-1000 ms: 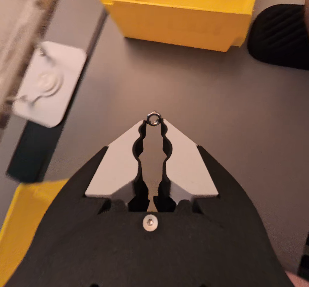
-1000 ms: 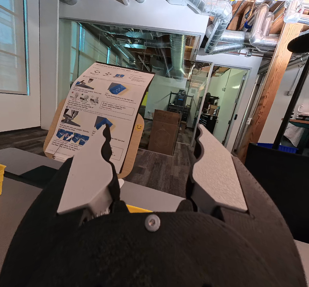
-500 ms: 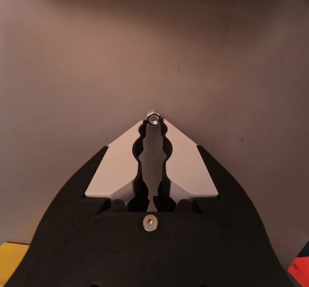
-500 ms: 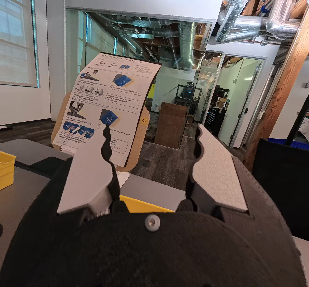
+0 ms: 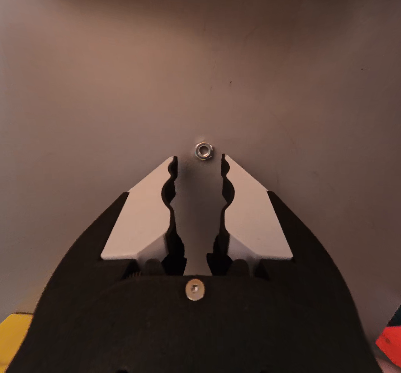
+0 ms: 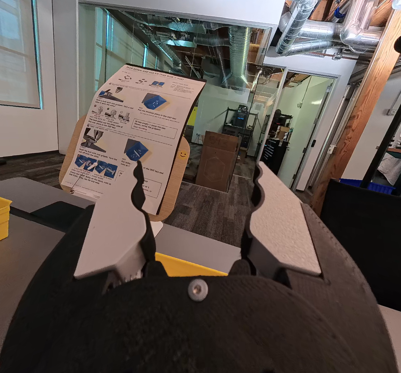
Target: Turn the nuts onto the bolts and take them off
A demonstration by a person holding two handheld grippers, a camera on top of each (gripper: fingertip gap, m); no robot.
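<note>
A small silver hex nut (image 5: 203, 151) lies flat on the grey table (image 5: 195, 69), just beyond the tips of my left gripper (image 5: 199, 157). The left gripper is open and empty, pointing down at the table, with the nut free between and slightly ahead of its tips. My right gripper (image 6: 198, 165) is open and empty, raised and pointing out across the room. No bolt shows in either view.
A yellow bin corner (image 5: 13, 338) and a red patch (image 5: 390, 345) show at the bottom edges of the left wrist view. In the right wrist view, a yellow bin (image 6: 186, 263) lies below the fingers, another yellow bin (image 6: 4, 217) at left, and an instruction sheet on a wooden stand (image 6: 138, 136) behind. The grippers' ends are close to 40 centimeters from one another.
My left gripper swung down over the table with the nut pinched at its tips, then opened and let the nut go onto the table. My right gripper tilted slightly and stayed open.
</note>
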